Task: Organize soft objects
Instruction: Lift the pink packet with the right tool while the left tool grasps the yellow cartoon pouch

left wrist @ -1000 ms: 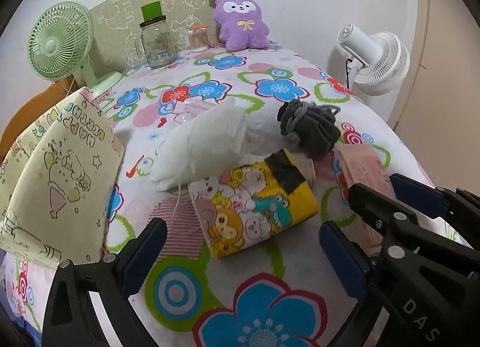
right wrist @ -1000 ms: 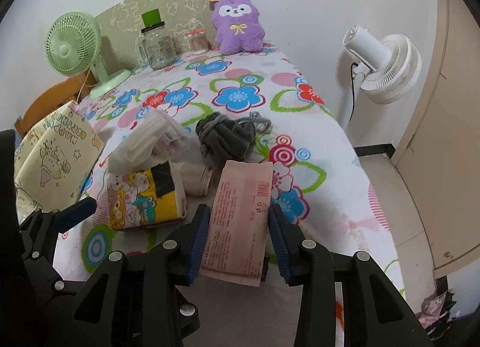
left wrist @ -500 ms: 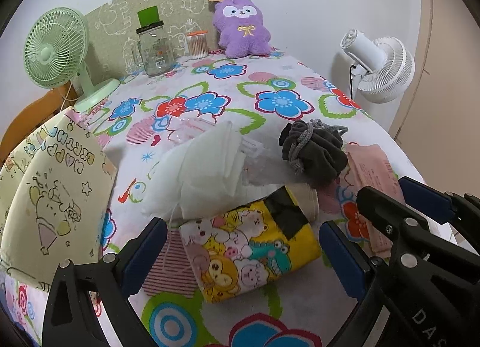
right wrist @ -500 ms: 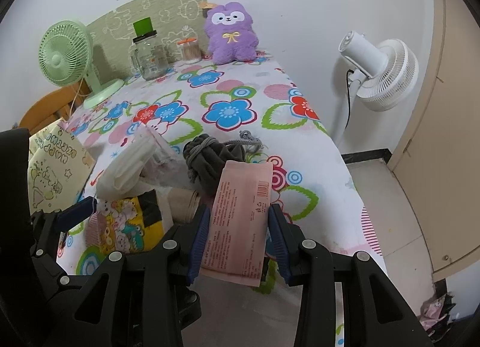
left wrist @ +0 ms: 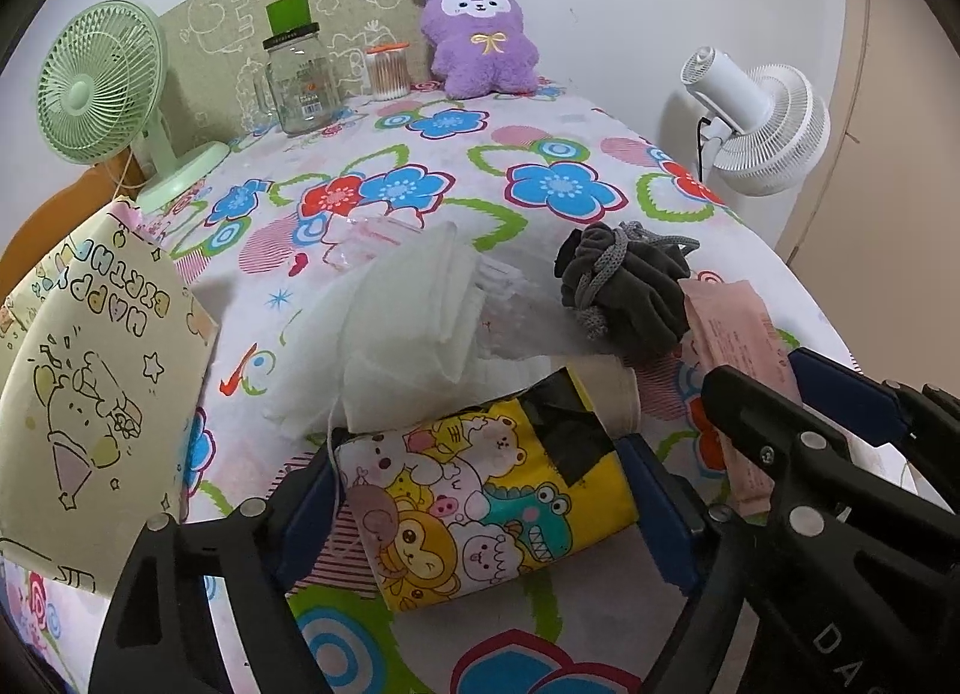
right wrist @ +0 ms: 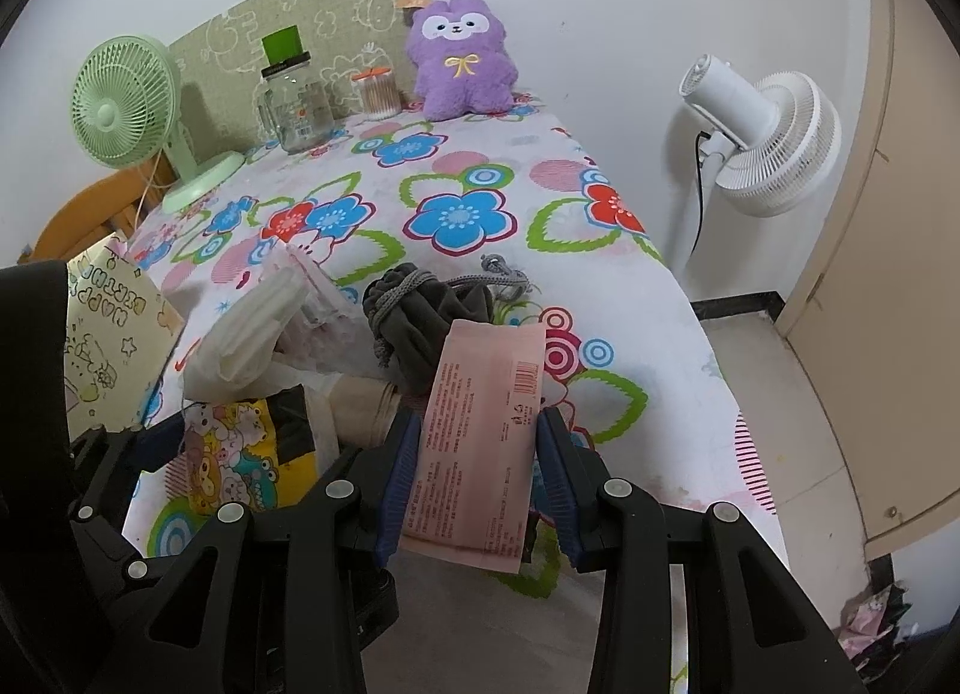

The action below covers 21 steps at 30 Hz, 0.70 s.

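Cream paper bag [left wrist: 90,394] reads "HAPPY BIRTHDAY" (upside down, partly hidden).

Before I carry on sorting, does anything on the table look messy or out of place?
Yes: the white tissues lie crumpled and half out of their clear wrapper mid-table, and the grey drawstring pouch is bunched with its cord loose. Nothing looks spilled or damaged.

two fans [left wrist: 102,82], one plush [left wrist: 480,37], two jars [left wrist: 300,79]

The paper bag [left wrist: 90,394] reads "HAPPY BIRTHDAY".
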### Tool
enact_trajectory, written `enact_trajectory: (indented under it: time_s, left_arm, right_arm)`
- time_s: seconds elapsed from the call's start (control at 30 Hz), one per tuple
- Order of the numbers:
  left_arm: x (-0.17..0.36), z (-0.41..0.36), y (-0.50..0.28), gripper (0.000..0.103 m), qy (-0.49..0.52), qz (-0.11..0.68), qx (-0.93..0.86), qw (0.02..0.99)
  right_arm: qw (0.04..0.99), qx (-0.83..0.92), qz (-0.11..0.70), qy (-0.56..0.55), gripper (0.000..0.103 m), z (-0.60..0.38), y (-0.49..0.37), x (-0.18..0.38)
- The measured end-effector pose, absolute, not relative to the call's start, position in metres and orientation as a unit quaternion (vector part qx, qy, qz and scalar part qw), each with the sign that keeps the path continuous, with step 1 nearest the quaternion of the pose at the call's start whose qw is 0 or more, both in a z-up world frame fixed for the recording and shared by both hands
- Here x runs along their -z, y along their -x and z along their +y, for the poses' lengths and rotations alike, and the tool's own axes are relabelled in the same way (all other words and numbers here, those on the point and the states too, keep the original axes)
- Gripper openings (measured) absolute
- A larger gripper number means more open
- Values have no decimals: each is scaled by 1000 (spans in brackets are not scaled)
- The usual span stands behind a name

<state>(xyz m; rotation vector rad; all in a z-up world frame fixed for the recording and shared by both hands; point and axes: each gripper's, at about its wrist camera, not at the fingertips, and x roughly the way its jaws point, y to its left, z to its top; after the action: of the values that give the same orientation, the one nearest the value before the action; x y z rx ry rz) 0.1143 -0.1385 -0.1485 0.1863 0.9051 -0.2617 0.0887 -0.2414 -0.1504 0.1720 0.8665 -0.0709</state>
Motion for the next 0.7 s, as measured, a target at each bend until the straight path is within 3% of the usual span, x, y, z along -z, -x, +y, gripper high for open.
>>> enact_trajectory:
  time_s: [0.7]
  left_arm:
    - [129,-128,-90,86,-86,414,131,897]
  right_arm:
    - [912,35,401,-75,43,-227,-66,133]
